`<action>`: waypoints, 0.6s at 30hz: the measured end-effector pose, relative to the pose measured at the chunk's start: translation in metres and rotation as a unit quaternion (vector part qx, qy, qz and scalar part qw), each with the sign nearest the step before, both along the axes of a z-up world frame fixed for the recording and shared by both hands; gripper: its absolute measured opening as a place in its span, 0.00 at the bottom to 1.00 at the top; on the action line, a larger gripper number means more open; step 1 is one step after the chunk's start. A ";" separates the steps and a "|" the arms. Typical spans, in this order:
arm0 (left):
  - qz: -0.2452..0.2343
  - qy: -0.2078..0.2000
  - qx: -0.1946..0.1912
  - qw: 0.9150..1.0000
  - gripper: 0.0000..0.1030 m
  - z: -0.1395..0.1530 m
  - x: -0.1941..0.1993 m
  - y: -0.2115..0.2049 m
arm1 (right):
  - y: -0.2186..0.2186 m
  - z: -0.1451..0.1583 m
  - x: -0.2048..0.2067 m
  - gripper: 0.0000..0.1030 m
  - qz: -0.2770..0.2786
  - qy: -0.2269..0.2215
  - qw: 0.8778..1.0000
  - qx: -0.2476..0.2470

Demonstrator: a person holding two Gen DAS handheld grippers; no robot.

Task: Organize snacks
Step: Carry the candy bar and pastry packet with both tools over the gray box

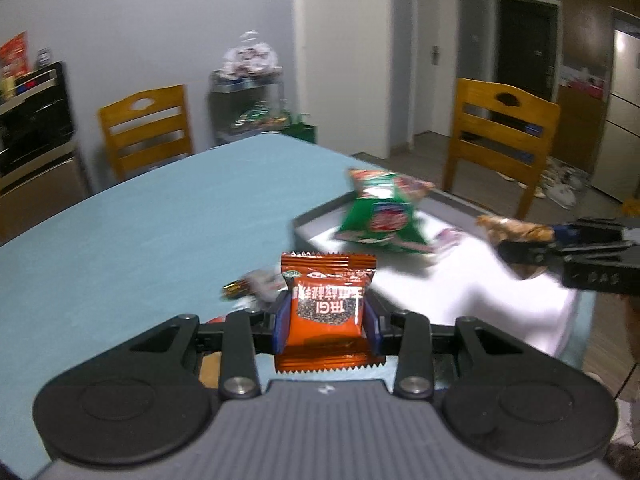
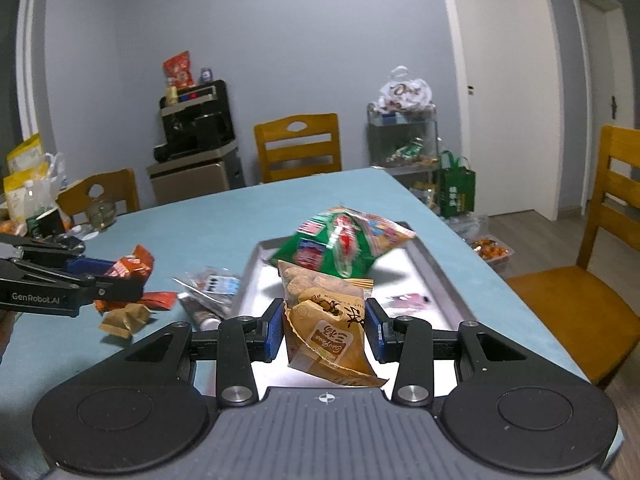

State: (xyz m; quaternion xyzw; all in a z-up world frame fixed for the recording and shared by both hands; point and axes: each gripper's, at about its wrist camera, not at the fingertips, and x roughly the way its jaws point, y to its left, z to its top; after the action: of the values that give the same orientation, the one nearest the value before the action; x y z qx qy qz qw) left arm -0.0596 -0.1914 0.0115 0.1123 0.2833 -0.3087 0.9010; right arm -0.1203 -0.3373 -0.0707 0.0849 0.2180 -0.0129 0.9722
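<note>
My left gripper is shut on an orange-red snack packet and holds it above the blue table, left of the metal tray. It also shows in the right wrist view. My right gripper is shut on a brown pastry packet above the tray's near end; it shows in the left wrist view. A green chip bag lies at the tray's far end, and a small pink packet lies on the tray.
Loose snacks lie on the table left of the tray: a clear wrapped packet, a brown packet, an orange packet. Wooden chairs stand around the table. Clutter and a glass jar sit at the far left.
</note>
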 end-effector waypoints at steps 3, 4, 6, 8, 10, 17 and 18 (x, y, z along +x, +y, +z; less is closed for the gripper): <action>-0.032 0.003 -0.003 0.999 0.34 -0.001 0.001 -0.033 | -0.011 -0.006 -0.002 0.41 -0.010 0.006 1.000 0.001; -0.043 0.006 -0.005 0.999 0.34 -0.001 0.002 -0.042 | -0.014 -0.008 -0.002 0.41 -0.012 0.009 1.000 0.000; -0.064 0.013 -0.006 0.998 0.34 -0.004 0.005 -0.063 | -0.020 -0.013 -0.002 0.41 -0.017 0.019 1.000 -0.001; -0.076 0.015 0.000 0.997 0.34 -0.007 0.007 -0.082 | -0.025 -0.019 -0.001 0.41 -0.022 0.029 0.999 0.002; -0.088 0.016 0.004 0.996 0.34 -0.011 0.011 -0.100 | -0.027 -0.023 -0.001 0.41 -0.026 0.037 0.999 0.002; -0.111 0.007 0.024 0.994 0.34 -0.021 0.026 -0.153 | -0.033 -0.030 -0.003 0.41 -0.034 0.049 0.998 -0.009; -0.114 0.003 0.028 0.993 0.34 -0.022 0.029 -0.159 | -0.034 -0.031 -0.002 0.41 -0.037 0.052 0.998 -0.010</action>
State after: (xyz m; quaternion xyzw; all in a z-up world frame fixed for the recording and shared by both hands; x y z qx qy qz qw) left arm -0.0307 -0.3502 -0.0101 0.1679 0.2797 -0.4013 0.8559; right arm -0.1228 -0.3717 -0.1019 0.0824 0.2651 -0.0550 0.9591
